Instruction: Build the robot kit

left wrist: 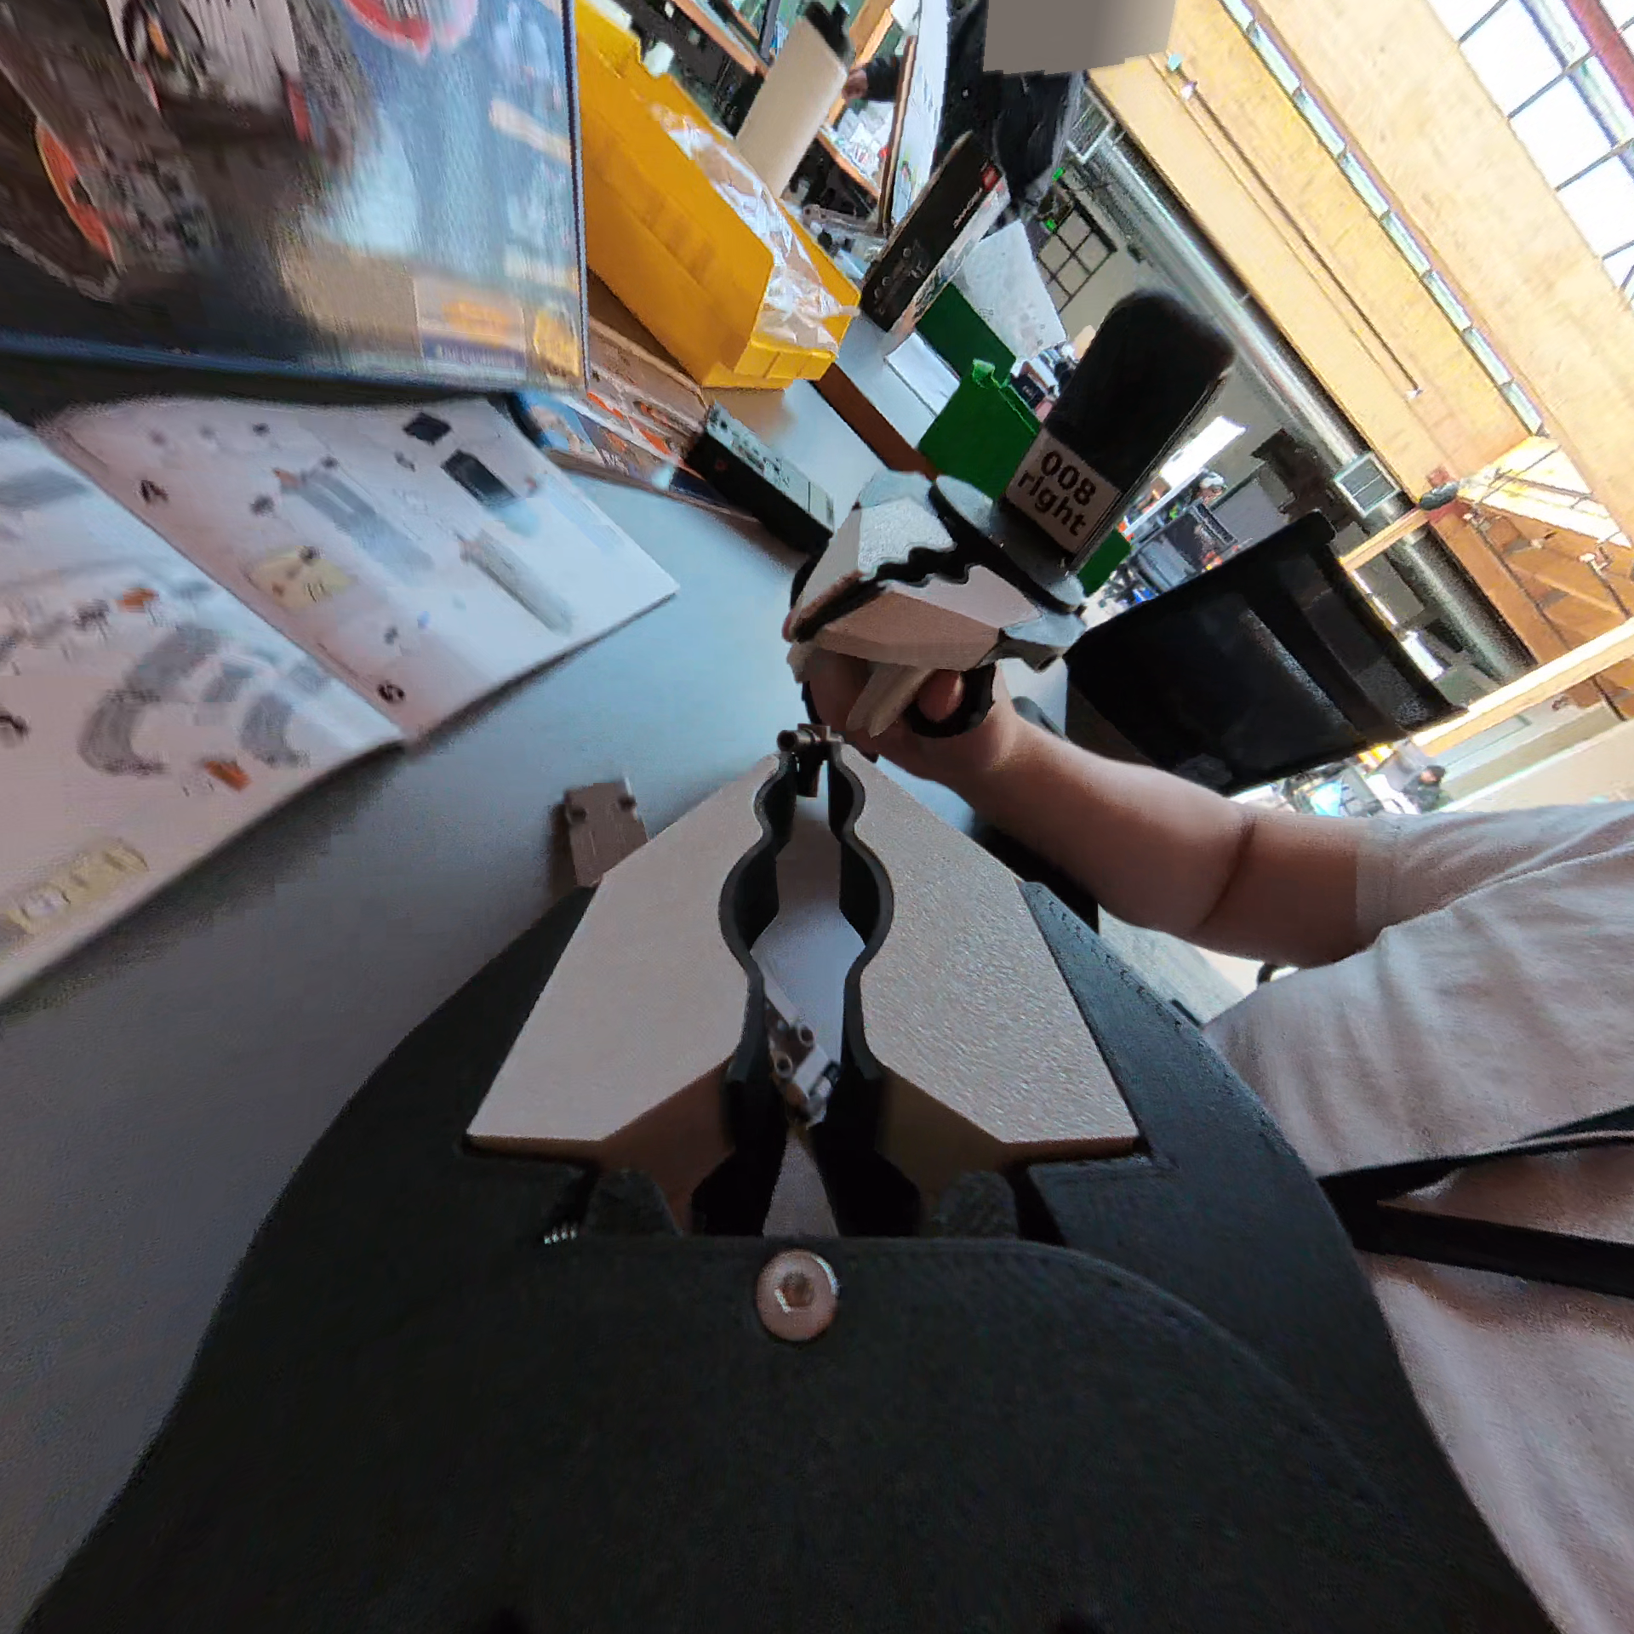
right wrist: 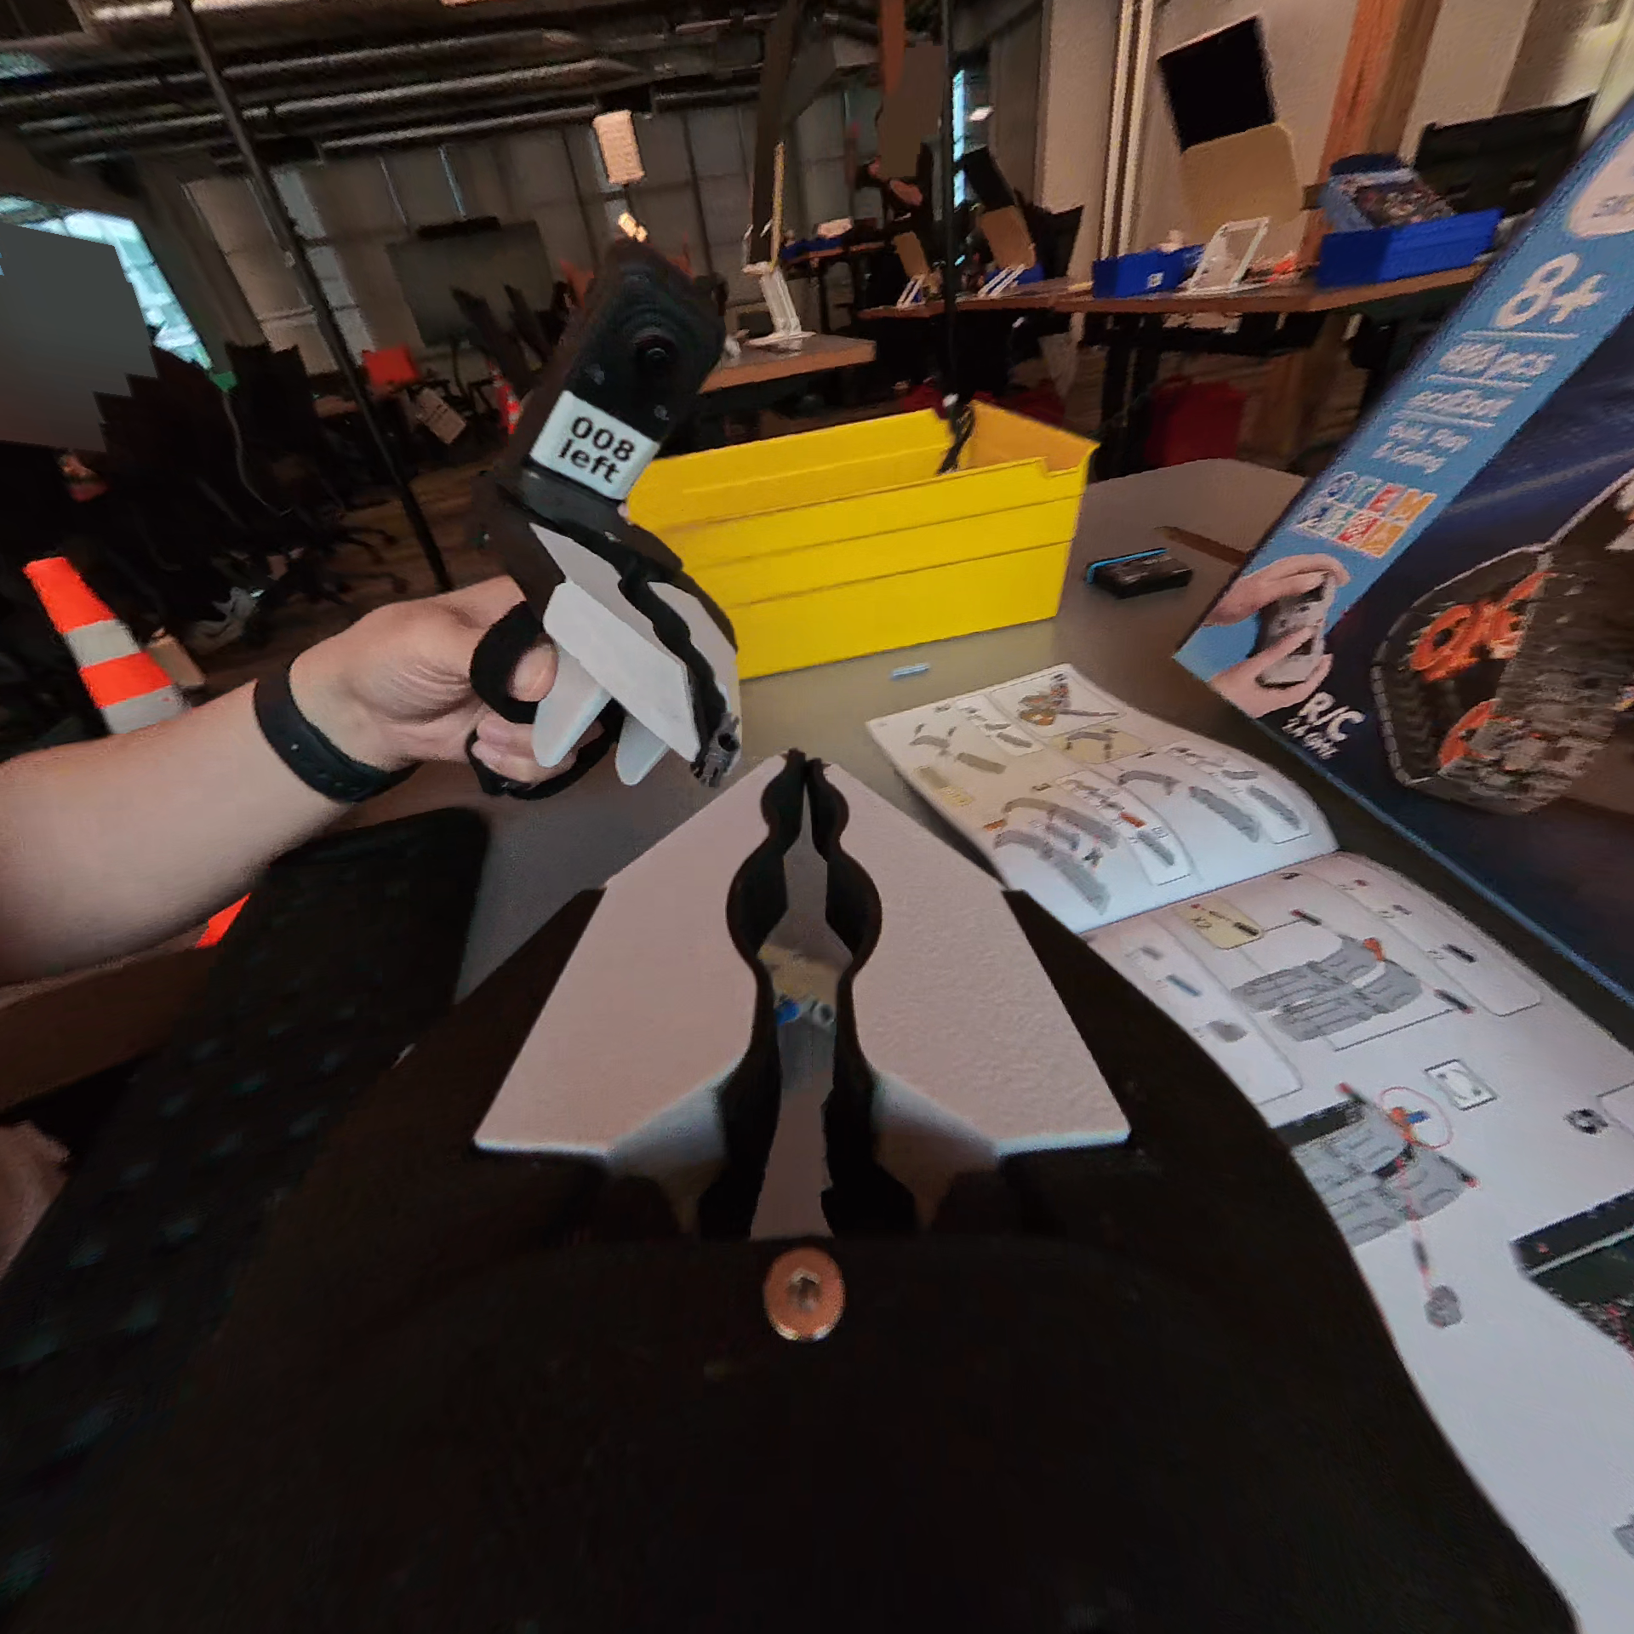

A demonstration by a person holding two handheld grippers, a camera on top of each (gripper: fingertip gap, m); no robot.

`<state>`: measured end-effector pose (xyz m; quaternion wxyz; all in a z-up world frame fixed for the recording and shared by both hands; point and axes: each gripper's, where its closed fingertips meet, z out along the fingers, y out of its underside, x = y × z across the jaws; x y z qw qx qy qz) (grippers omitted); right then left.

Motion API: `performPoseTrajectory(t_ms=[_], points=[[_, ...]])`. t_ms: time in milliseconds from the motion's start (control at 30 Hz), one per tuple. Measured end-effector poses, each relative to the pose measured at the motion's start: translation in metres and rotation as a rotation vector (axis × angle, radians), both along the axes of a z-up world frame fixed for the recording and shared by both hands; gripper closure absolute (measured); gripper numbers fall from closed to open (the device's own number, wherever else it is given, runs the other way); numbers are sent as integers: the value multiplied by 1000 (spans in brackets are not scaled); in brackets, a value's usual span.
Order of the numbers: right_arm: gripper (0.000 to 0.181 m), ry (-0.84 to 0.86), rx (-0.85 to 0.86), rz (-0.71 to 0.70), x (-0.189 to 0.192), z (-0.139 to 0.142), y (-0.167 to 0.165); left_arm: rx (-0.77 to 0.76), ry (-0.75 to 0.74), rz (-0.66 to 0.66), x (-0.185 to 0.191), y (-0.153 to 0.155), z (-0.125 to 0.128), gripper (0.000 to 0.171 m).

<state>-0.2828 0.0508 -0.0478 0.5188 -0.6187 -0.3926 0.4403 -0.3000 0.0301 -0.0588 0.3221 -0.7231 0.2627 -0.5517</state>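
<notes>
My left gripper [left wrist: 809, 759] is shut on a small dark grey connector piece [left wrist: 805, 739], which sticks out past the fingertips above the grey table [left wrist: 619, 672]. The right wrist view shows the same gripper [right wrist: 718, 747] in a hand at the left, with the grey piece [right wrist: 723, 750] at its tips. My right gripper [right wrist: 800, 767] is shut, its black pads meeting at the tips with nothing visible between them. It also shows in the left wrist view [left wrist: 800, 632], held in a hand just beyond my left fingertips. The two grippers' tips are close together.
An open instruction booklet [right wrist: 1149, 822] lies on the table, with a large toy box [right wrist: 1459, 575] standing behind it. A yellow bin [right wrist: 884, 548] stands farther back. A small grey plate piece [left wrist: 601, 822] lies by my left finger. A black chair [right wrist: 221, 1017] is at the table's edge. Only a small space, under 4 cm, lies between the two pairs of fingers.
</notes>
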Motion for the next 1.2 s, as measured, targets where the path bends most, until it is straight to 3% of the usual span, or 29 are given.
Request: performPoseTrajectory(t_ms=[133, 233, 300, 400, 533, 700, 1000, 1200], points=[[181, 114, 103, -183, 14, 27, 53, 40, 30, -51, 7, 49, 32, 167], [181, 68, 160, -251, 22, 23, 79, 83, 95, -124, 17, 83, 31, 167], [181, 11, 165, -256, 24, 11, 83, 115, 27, -173, 24, 93, 33, 167], [180, 8, 176, -256, 28, 7, 82, 224, -168, -190, 25, 91, 44, 168], [171, 86, 106, -212, 24, 9, 83, 268, -226, -120, 18, 100, 41, 168], [162, 125, 61, -129, 11, 7, 74, 237, -218, -155, 24, 102, 23, 168], [160, 233, -90, -154, 14, 4, 84, 196, -248, -183, 25, 99, 22, 168], [168, 269, -142, -122, 11, 5, 81, 195, -246, -186, 27, 99, 21, 168]])
